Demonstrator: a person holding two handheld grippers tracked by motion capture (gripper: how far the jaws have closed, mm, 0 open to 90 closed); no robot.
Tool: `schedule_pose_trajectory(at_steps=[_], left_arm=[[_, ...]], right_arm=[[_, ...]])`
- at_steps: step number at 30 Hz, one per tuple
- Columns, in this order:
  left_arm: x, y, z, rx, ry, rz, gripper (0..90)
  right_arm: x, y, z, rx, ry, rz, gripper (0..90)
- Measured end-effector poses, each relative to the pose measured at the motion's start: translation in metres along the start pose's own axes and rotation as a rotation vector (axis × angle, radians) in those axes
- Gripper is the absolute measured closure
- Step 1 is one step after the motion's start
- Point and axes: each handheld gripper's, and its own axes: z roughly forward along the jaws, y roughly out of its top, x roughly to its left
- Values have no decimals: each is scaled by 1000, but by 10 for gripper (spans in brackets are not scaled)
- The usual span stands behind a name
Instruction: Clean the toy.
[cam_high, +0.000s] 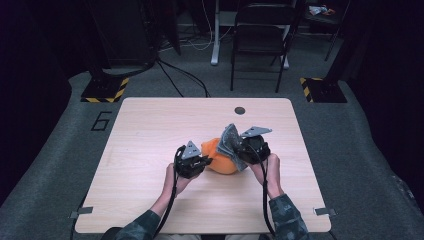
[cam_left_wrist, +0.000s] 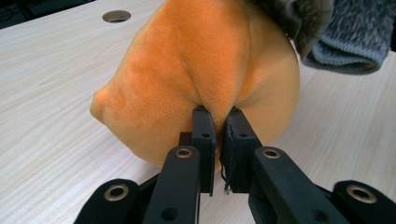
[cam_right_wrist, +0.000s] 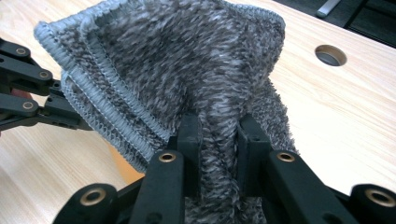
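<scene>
High view: an orange plush (cam_high: 221, 159) lies near the middle of the wooden table (cam_high: 150, 130), between the two grippers, its long axis running roughly left to right with a pointed corner toward the left gripper (cam_high: 192, 163). A grey knitted cloth (cam_high: 229, 142) drapes over its right end and rises upward. Left gripper view: the jaws are pinched almost together on a fold of the orange plush (cam_left_wrist: 196, 70). Right gripper view: the right gripper (cam_right_wrist: 219, 140) clamps a bunched strip of the grey knitted cloth (cam_right_wrist: 187, 60), stitched hem toward the left. On the floor a "6" (cam_high: 102, 120) is marked; it seems to be tape.
</scene>
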Motion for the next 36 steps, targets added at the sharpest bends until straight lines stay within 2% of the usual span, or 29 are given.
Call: schedule_pose_trajectory(at_steps=[2, 3, 7, 13, 17, 22, 24, 28, 29, 31, 32, 36], left_arm=[[1, 0, 0, 11, -4, 3, 847], [2, -1, 0, 12, -3, 1, 847], [3, -3, 1, 5, 0, -10, 845], [5, -4, 2, 6, -2, -3, 841], [6, -4, 2, 1, -3, 2, 837], [6, -4, 2, 2, -1, 6, 836], [6, -4, 2, 0, -2, 4, 836], [8, -5, 2, -1, 3, 1, 836], [8, -5, 2, 0, 2, 2, 835], [8, -5, 2, 1, 3, 4, 835], [8, -5, 2, 3, 3, 4, 835], [8, -5, 2, -1, 4, -1, 835]], right_arm=[[5, 1, 5, 20, -10, -4, 747], [5, 1, 8, 27, -14, -26, 747], [3, -1, 14, 42, -31, -23, 747], [-13, -15, 23, 78, -38, 20, 748], [-25, -28, 32, 122, -45, 66, 747], [-37, -44, 46, 194, -49, 100, 747], [-39, -45, 46, 195, -45, 103, 747], [-38, -41, 39, 173, -64, 98, 747], [-36, -35, 29, 138, -61, 89, 747], [-34, -28, 19, 100, -59, 83, 747], [-30, -24, 14, 79, -55, 87, 747], [-13, -5, -1, 17, -11, 35, 746]])
